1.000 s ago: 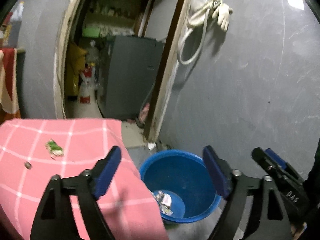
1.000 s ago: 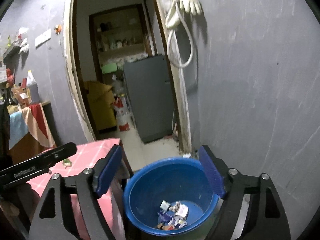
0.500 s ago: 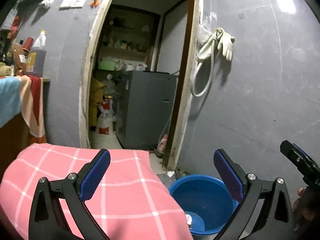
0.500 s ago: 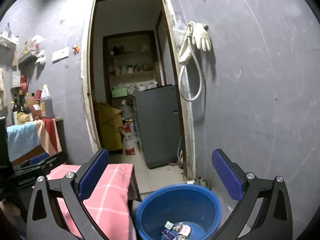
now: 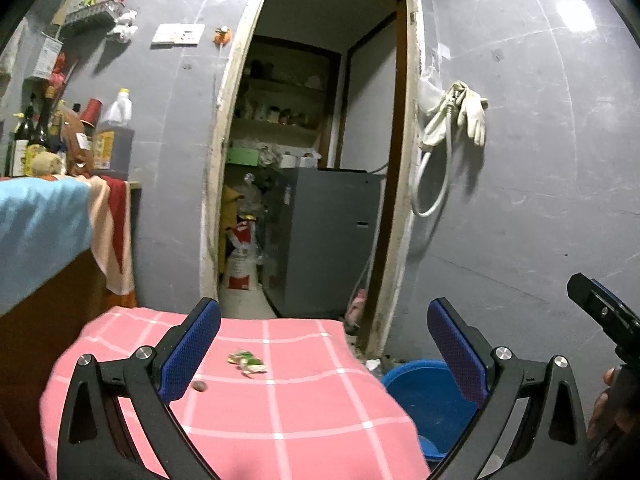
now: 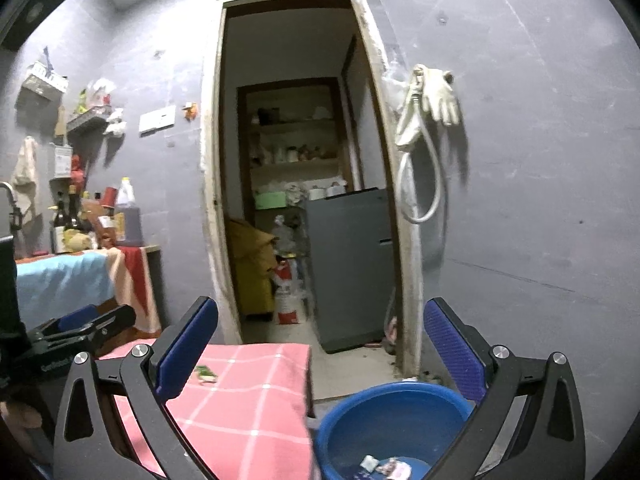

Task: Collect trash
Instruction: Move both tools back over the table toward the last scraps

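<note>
A crumpled green and white wrapper (image 5: 246, 361) lies on the pink checked tablecloth (image 5: 304, 408), with a small brown scrap (image 5: 199, 386) beside it. The wrapper also shows in the right wrist view (image 6: 205, 374). A blue bucket (image 6: 394, 420) stands on the floor right of the table and holds several scraps of trash (image 6: 386, 467). It also shows in the left wrist view (image 5: 424, 396). My left gripper (image 5: 324, 348) is open and empty above the table's near side. My right gripper (image 6: 320, 344) is open and empty, above the bucket and table corner.
An open doorway (image 5: 316, 160) leads to a storeroom with a grey cabinet (image 5: 332, 236). Gloves and a hose (image 5: 456, 120) hang on the grey wall. A counter at the left with draped cloths (image 5: 52, 216) holds bottles (image 5: 112, 136).
Both grippers have tilted up and drawn back from the bucket. The left one has swung left over the table, bringing the wrapper back into its view. Both stay open.
</note>
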{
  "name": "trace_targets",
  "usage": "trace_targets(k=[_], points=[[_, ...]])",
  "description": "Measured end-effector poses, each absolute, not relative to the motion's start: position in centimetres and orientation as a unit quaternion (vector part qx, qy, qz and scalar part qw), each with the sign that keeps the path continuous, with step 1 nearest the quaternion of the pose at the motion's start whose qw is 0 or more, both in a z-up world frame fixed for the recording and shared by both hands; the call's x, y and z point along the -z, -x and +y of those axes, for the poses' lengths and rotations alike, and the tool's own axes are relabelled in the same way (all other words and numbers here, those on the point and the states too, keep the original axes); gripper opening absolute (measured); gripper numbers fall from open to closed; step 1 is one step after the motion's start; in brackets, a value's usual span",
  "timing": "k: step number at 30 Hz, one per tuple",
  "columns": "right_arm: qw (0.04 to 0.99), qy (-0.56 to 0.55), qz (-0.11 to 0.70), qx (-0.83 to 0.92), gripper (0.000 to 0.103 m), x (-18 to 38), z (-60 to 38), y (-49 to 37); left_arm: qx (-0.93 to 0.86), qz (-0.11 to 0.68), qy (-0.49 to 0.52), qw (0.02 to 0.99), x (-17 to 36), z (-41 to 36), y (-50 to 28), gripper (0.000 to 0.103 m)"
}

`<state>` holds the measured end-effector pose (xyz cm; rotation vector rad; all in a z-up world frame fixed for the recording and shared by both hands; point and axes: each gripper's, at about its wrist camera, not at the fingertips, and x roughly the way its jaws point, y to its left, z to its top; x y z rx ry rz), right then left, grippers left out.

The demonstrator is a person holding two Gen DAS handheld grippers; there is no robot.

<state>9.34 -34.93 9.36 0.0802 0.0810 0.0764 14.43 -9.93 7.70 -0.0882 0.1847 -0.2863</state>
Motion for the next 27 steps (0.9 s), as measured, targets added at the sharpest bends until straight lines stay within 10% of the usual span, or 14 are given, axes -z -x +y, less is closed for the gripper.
trace_targets(k=[27], points=[[0.984, -0.022, 0.067, -0.166, 0.103, -6.7, -23.4, -17.3, 0.011, 0.072, 0.035, 0.997, -4.9, 1.2, -16.1, 0.101]])
